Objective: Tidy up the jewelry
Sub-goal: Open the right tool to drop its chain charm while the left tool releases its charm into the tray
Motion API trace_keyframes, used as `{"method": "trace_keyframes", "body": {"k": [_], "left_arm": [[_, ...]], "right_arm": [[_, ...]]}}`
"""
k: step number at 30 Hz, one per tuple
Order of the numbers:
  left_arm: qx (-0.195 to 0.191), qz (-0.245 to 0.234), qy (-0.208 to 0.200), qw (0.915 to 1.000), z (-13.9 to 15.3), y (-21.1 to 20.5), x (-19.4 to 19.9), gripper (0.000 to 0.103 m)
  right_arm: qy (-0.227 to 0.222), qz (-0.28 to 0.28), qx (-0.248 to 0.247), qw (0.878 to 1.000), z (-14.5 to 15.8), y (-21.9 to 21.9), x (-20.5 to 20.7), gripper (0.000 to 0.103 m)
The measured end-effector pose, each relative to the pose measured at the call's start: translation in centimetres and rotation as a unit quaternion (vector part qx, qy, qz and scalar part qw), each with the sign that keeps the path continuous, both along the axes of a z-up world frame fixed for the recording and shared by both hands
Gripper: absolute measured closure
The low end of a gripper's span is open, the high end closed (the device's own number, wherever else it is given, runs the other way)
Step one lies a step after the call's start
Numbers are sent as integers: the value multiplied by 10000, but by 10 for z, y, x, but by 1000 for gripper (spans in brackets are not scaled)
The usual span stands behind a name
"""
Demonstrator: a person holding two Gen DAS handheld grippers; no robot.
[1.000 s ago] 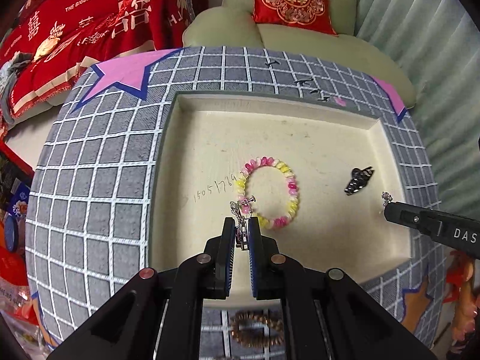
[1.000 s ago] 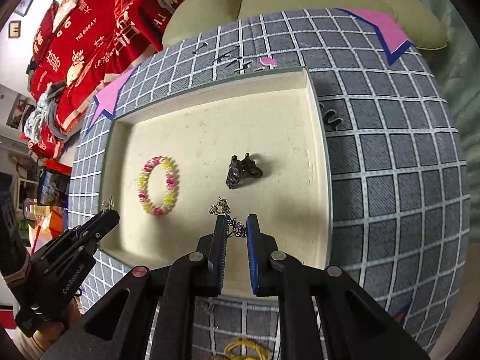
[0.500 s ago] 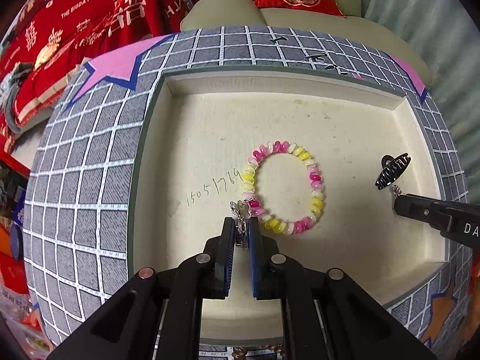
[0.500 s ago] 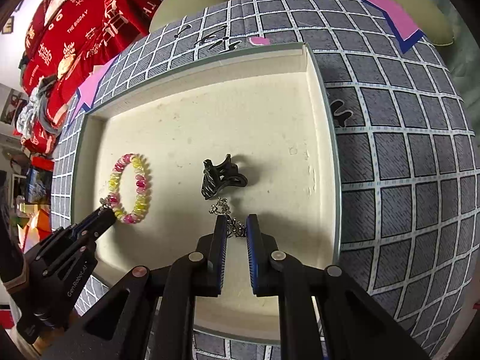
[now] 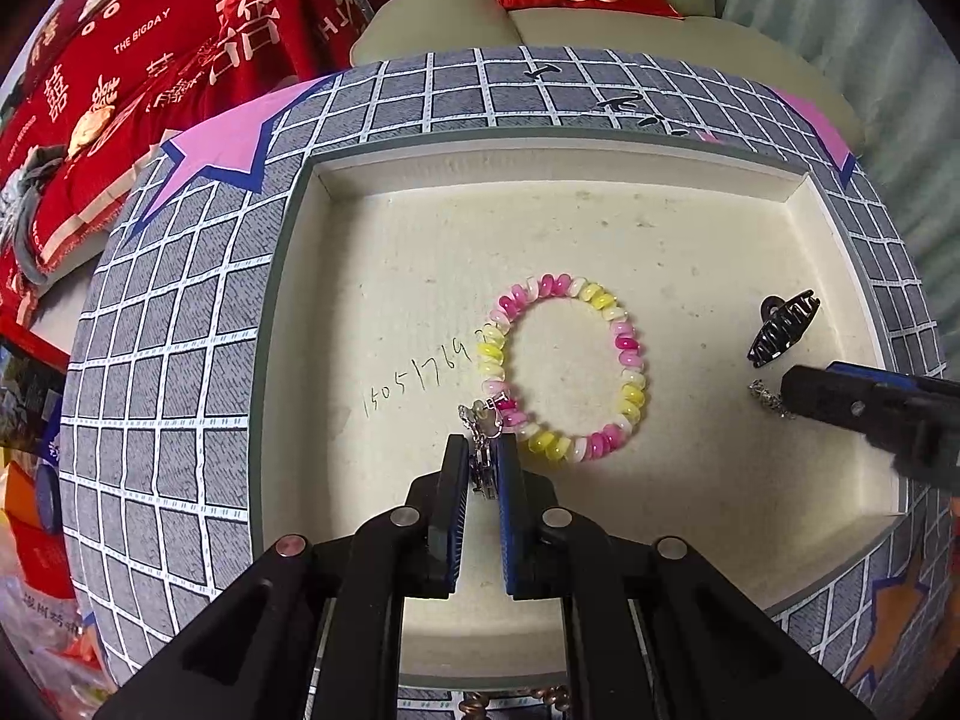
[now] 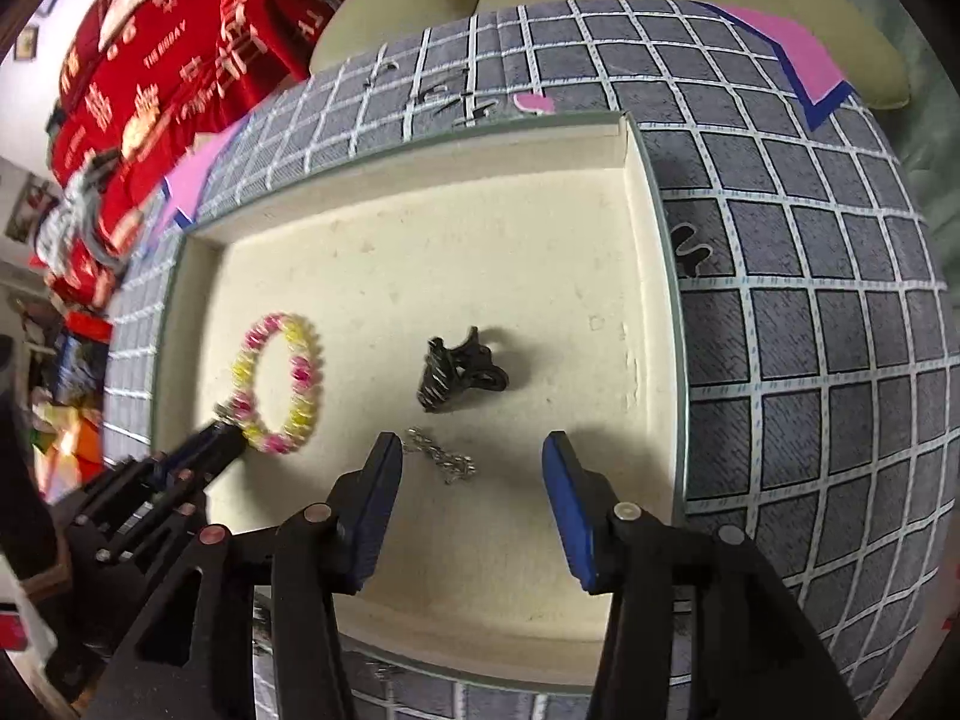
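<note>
Inside the shallow cream-lined rectangular tray, near its front edge and left of centre, your left gripper has its jaws drawn narrow, pinching a small silver chain piece between the blue pads. The chain's free end sticks out past the fingertips and touches the near-left arc of the pink, yellow and white beaded bracelet, which lies flat on the tray floor around the middle. Handwritten digits sit on the lining just left of the bracelet.

Toward the tray's right side, your right gripper stands with its jaws spread wide, gripping nothing. A second short silver chain lies loose on the lining between the fingertips, closer to the left finger; whether it touches that finger cannot be told. The black plastic claw hair clip rests on the tray floor just beyond that chain, apart from both fingers.

The tray sits on a grey cloth with a white grid and pink star patches. Red printed bedding lies past the cloth's far-left edge.
</note>
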State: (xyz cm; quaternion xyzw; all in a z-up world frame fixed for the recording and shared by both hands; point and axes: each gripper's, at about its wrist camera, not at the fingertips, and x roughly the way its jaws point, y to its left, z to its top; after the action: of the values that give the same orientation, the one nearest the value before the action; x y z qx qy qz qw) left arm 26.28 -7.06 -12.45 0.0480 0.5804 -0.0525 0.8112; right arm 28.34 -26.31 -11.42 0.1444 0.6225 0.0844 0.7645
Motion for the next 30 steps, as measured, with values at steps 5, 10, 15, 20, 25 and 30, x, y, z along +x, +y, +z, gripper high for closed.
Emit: {"method": "trace_keyframes", "body": {"k": [5, 10, 15, 20, 25, 30], "left_arm": [[-2, -55, -70, 10000, 5, -1, 0, 84], [-174, -31, -64, 9998, 10, 0, 3, 84], [-238, -72, -119, 9996, 17, -3, 4, 26], [-108, -53, -446, 9989, 34, -6, -1, 0], [-78, -56, -482, 9988, 46, -4, -8, 0], [-133, -28, -530, 9985, 55, 6, -26, 0]], "right_arm": [[-152, -118, 158, 9997, 14, -4, 1, 50], [-295, -314, 239, 9988, 28, -11, -2, 50], [-327, -453, 386, 9977, 38, -20, -4, 47], [-337, -532, 455, 9970, 44, -26, -8, 28], [-365, -652, 533, 9958, 50, -30, -13, 19], [-562, -718, 585, 9941, 64, -35, -26, 14]]}}
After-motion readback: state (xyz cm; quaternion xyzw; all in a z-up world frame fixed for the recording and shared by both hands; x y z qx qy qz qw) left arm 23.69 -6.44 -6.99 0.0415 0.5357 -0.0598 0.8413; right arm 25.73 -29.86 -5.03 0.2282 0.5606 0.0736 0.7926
